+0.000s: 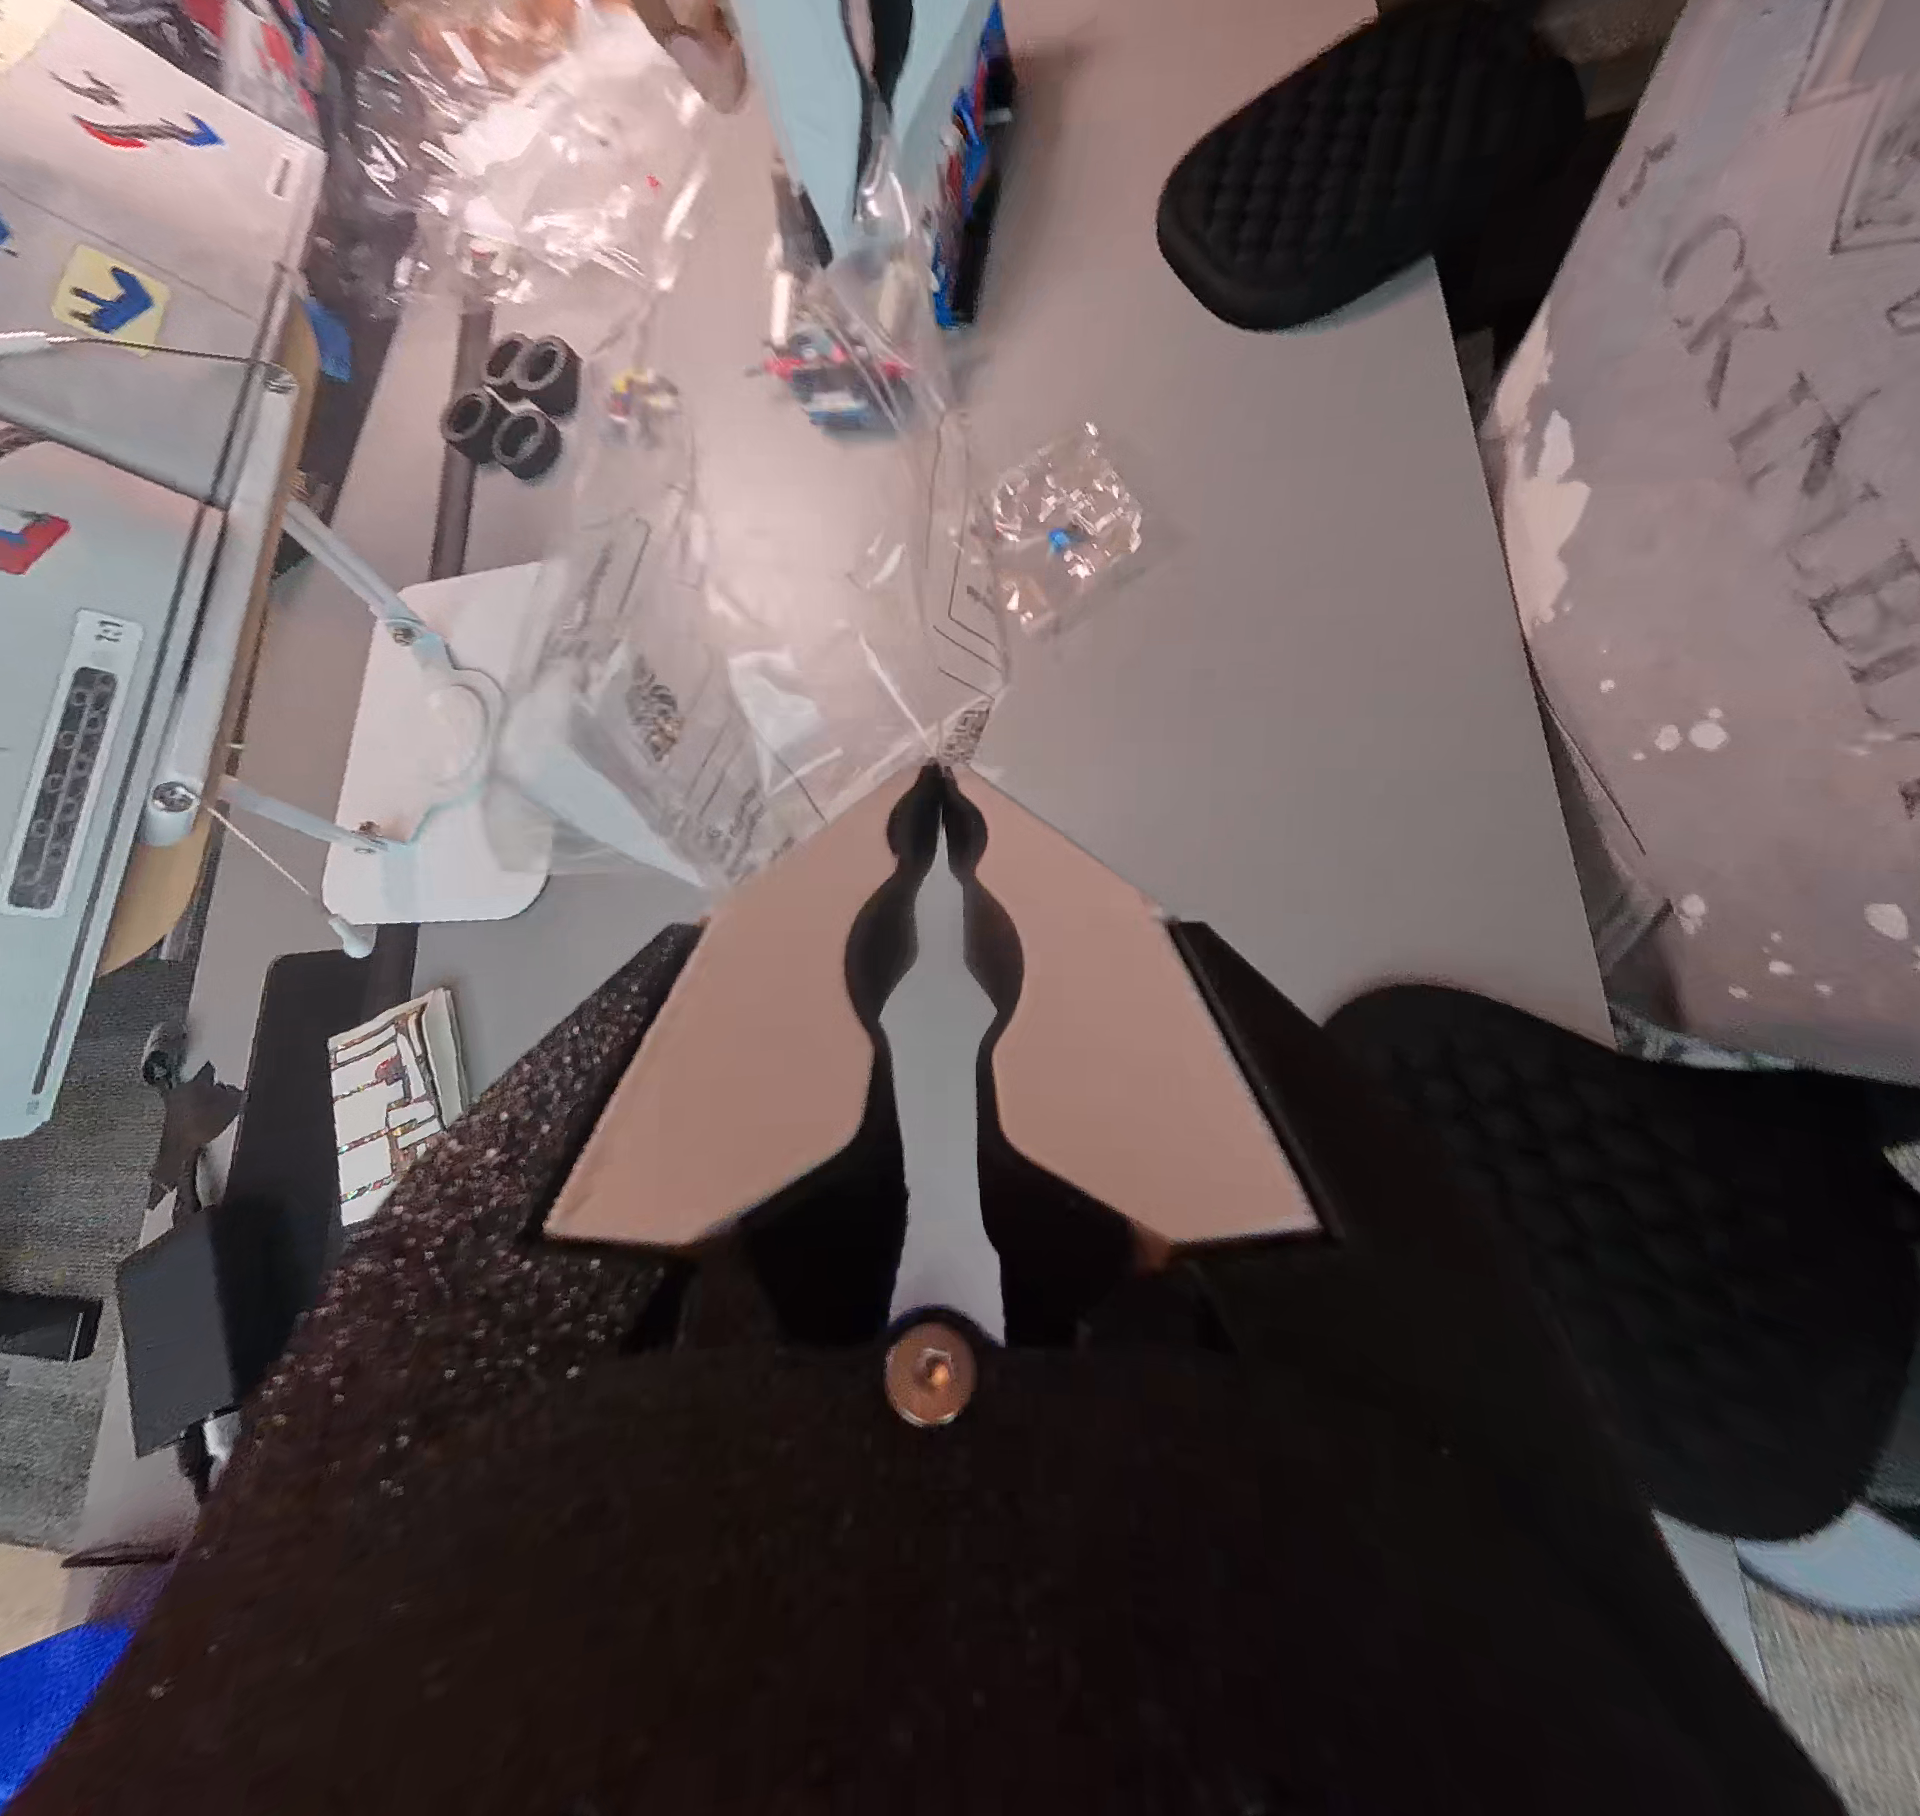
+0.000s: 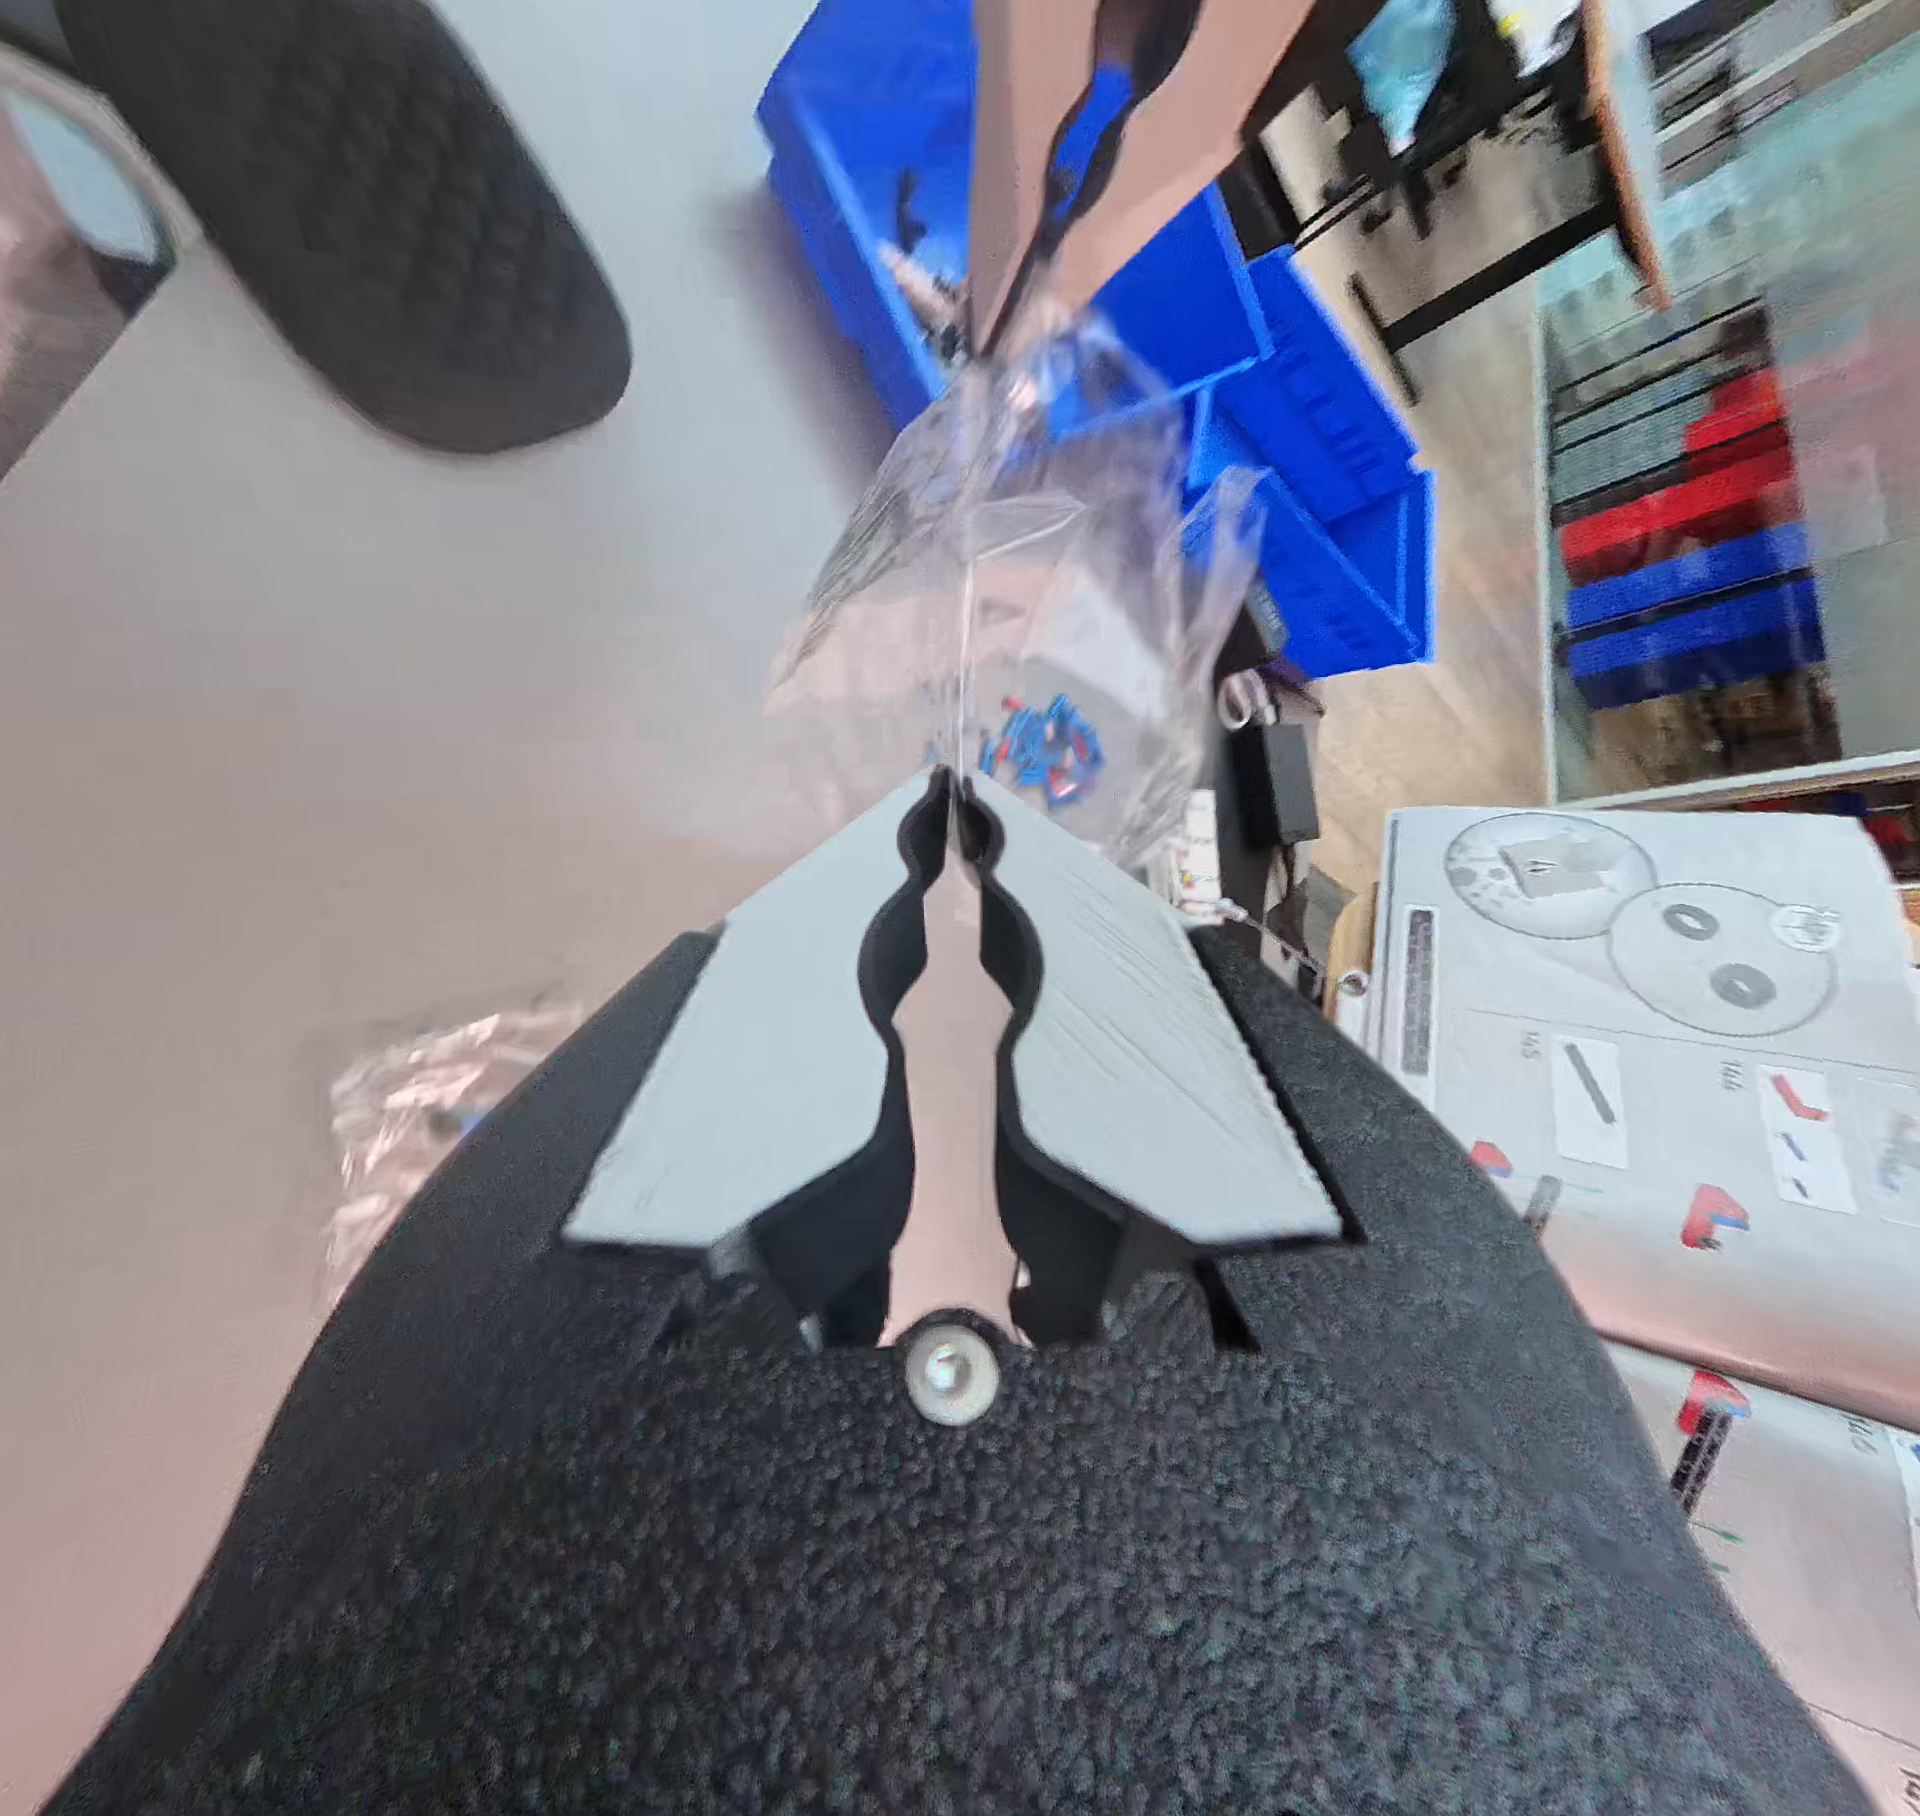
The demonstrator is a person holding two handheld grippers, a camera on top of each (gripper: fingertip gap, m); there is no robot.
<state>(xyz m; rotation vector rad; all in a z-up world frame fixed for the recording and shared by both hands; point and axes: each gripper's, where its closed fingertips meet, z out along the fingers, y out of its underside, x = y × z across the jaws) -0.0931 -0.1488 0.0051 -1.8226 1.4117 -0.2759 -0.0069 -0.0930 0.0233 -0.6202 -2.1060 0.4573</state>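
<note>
My left gripper (image 1: 940, 779) is shut, its tips pinching the edge of a clear plastic bag (image 1: 925, 519). The bag stretches away to my right gripper (image 1: 868, 197), seen at the top of the left wrist view, which pinches its far end. Small blue and red pieces (image 1: 836, 379) hang inside the bag. In the right wrist view my right gripper (image 2: 951, 784) is shut on the same bag (image 2: 1039, 571), with the small blue and red pieces (image 2: 1049, 738) just beyond its tips. The left gripper (image 2: 987, 332) grips the bag's other end there. The bag is held above the grey table (image 1: 1247, 727).
Several black tyres (image 1: 509, 400), a small crumpled clear bag (image 1: 1065, 530) and more clear bags (image 1: 540, 156) lie on the table. A black padded rest (image 1: 1371, 156) lies at its edge. A white stand (image 1: 436, 727) holds an instruction booklet (image 2: 1662, 1039). Blue bins (image 2: 1299, 436) are stacked behind.
</note>
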